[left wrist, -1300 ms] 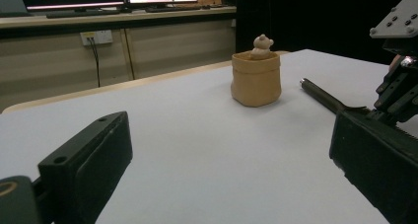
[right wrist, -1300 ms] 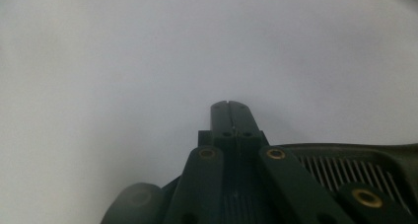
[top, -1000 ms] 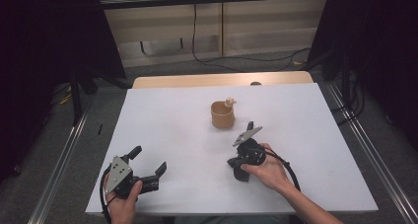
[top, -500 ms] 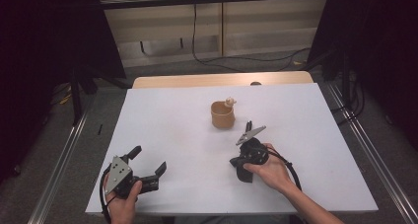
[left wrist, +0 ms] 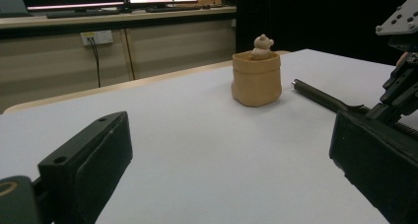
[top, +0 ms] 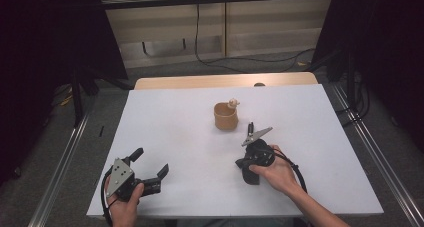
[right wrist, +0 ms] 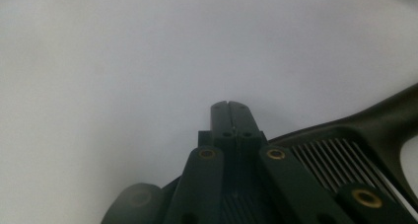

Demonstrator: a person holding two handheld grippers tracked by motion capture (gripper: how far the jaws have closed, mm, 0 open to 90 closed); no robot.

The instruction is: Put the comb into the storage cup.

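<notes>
Your left claw (top: 149, 163) sits at the near left corner of the white tabletop (top: 170, 122), released, jaws spread wide with bare surface between them. In the left gripper view the two black pads stand far apart at the lower left and lower right edges.

Your right claw (top: 250, 127) is clenched on nothing: in the right gripper view (right wrist: 229, 107) the jaws are pressed tip to tip over bare white tabletop. In the high view it lies low in your right hand (top: 278, 174), tips pointing away from you toward the pot, grey plate on top.

The small tan pot (top: 226, 116) stands upright near the tabletop's middle, a bit toward the far side. A small pale figure (top: 232, 103) sits at its rim; looks like a tiny bear in the left gripper view (left wrist: 261, 45).

Right claw tips are near the pot's right side, apart from it. Left claw is well apart from it.
</notes>
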